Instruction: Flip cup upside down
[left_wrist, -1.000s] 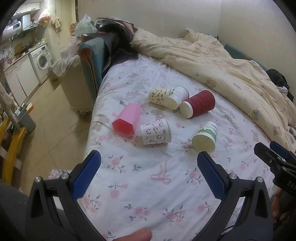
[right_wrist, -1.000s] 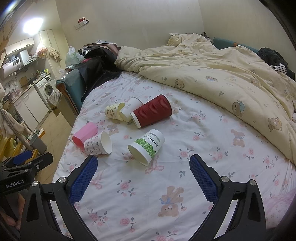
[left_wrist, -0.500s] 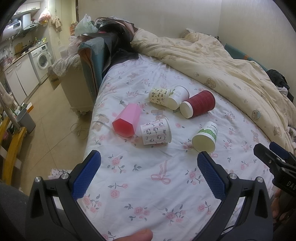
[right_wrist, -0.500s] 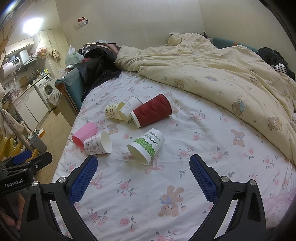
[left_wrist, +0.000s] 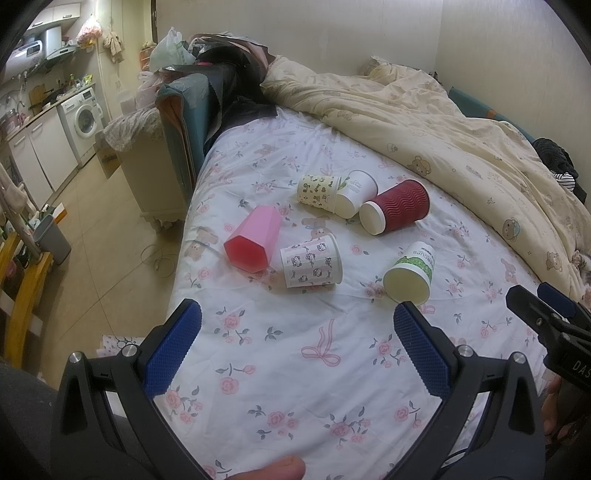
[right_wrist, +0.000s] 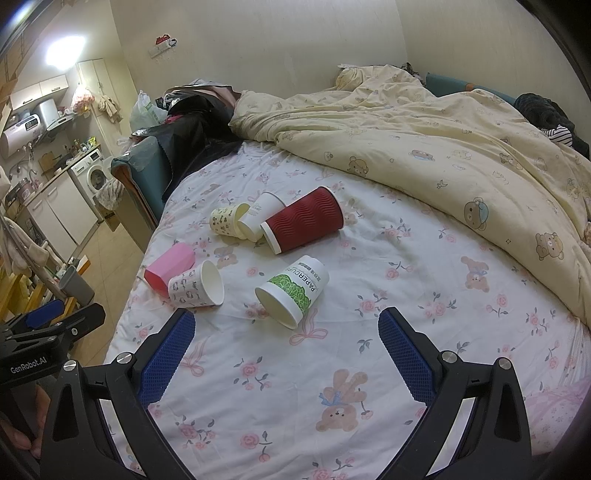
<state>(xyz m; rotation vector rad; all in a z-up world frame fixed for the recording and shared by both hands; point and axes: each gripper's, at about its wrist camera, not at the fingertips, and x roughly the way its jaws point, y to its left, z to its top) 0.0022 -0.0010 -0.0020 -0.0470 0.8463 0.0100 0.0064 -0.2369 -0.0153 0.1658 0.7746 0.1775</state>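
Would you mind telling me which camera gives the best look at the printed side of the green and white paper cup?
The right wrist view: the green and white paper cup lies side-on, lettering readable. The left wrist view shows mostly its open mouth.

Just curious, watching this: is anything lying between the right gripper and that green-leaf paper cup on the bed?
Nothing visible does. The right gripper hangs open over bare floral sheet, and the green-leaf paper cup lies on its side just ahead. The other cups lie farther off.

Six cups (left_wrist: 311, 261) lying tipped on bed (left_wrist: 295, 350), clustered at twelve o'clock of both grippers; quilt (left_wrist: 424, 122) at two o'clock.
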